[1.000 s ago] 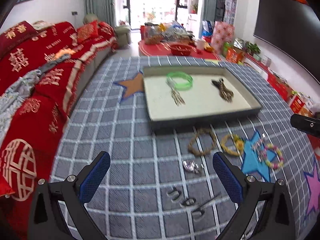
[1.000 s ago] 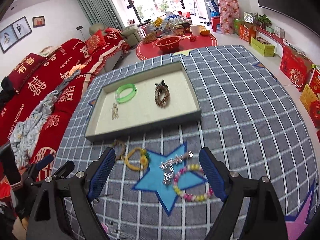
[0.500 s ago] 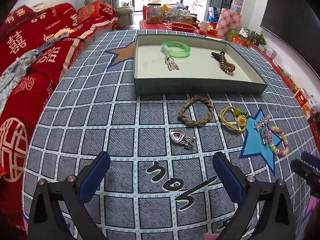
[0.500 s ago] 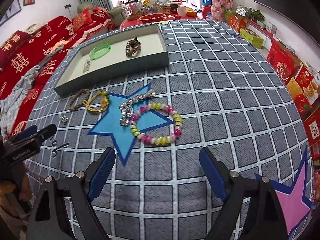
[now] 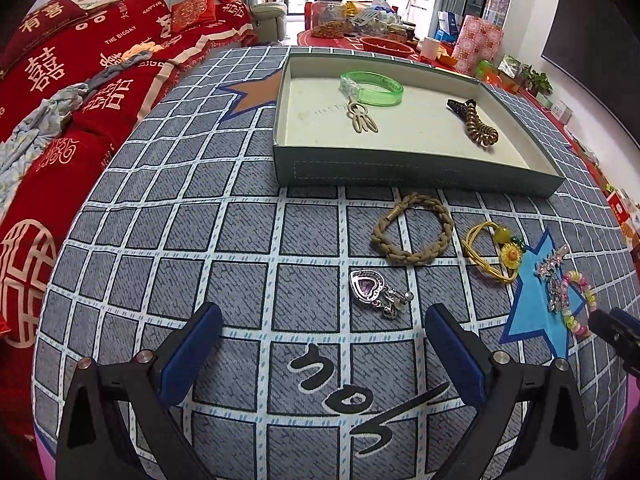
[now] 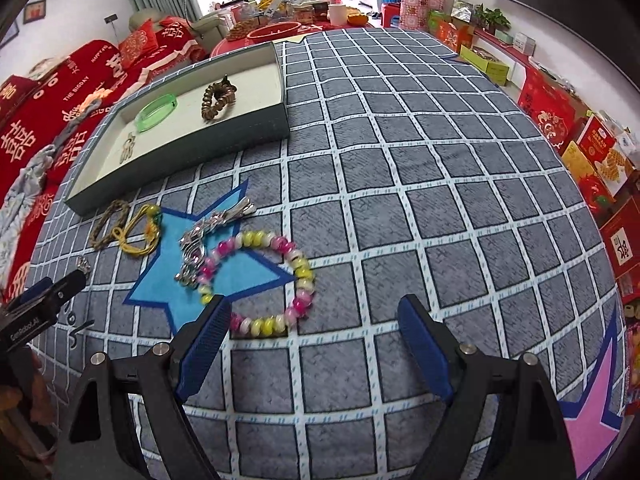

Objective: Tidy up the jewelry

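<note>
My left gripper is open just short of a heart pendant on the checked cloth. Beyond the pendant lie a braided tan bracelet and a yellow cord bracelet. My right gripper hangs low over a pink and yellow bead bracelet. Its jaws are closing. The bracelet's near arc lies between them by the left finger, and no pad presses on it. A silver clip touches the beads. The green tray holds a green bangle, a gold charm and a coiled hair tie.
A red sofa runs along the left of the table. Behind the tray stands a red round table loaded with containers. Red boxes crowd the floor on the right. Grey checked cloth stretches right of the tray.
Both grippers have sunk and tipped down toward the cloth. The heart pendant now lies just past the left fingertips, and the bead bracelet has come in between the right fingers.
</note>
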`<state>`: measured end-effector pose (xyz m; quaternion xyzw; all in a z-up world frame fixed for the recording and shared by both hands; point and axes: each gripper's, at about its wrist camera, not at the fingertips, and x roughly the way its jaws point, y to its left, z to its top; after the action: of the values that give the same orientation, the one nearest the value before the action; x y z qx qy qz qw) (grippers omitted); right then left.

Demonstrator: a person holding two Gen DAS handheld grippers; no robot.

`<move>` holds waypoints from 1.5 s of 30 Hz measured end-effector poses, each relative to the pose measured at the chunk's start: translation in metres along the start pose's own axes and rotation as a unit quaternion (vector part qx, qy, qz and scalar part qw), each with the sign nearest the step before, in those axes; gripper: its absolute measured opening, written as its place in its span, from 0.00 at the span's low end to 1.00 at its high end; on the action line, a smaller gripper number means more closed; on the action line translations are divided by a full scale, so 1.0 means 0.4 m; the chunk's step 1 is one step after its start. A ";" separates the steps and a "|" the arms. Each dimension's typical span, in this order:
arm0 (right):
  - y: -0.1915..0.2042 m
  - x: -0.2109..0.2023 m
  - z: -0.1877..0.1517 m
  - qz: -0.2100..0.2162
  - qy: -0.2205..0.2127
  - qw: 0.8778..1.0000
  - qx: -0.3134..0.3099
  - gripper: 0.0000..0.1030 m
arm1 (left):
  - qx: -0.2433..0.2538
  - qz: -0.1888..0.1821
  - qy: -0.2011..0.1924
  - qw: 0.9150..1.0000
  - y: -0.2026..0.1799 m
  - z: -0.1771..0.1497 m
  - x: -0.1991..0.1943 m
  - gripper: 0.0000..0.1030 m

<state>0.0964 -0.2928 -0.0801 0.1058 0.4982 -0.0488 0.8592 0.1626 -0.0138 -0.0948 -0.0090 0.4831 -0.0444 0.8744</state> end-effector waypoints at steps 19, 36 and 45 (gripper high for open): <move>0.082 0.011 -0.004 -0.033 -0.011 0.997 -0.076 0.10 | 0.066 -0.040 -0.022 0.997 -0.063 -0.006 -0.020 0.39; 0.067 -0.080 -0.002 -0.009 -0.054 0.997 -0.057 0.09 | 0.068 -0.081 -0.041 0.994 -0.032 -0.011 -0.090 0.18; 0.069 -0.128 0.014 0.008 -0.077 0.996 -0.051 0.09 | 0.066 -0.098 -0.059 0.991 -0.002 0.009 -0.152 0.18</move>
<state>0.0808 -0.2683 -0.0293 0.0616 0.4313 -0.0238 0.8998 0.1333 -0.0094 -0.0418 -0.0007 0.4230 -0.1612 0.8917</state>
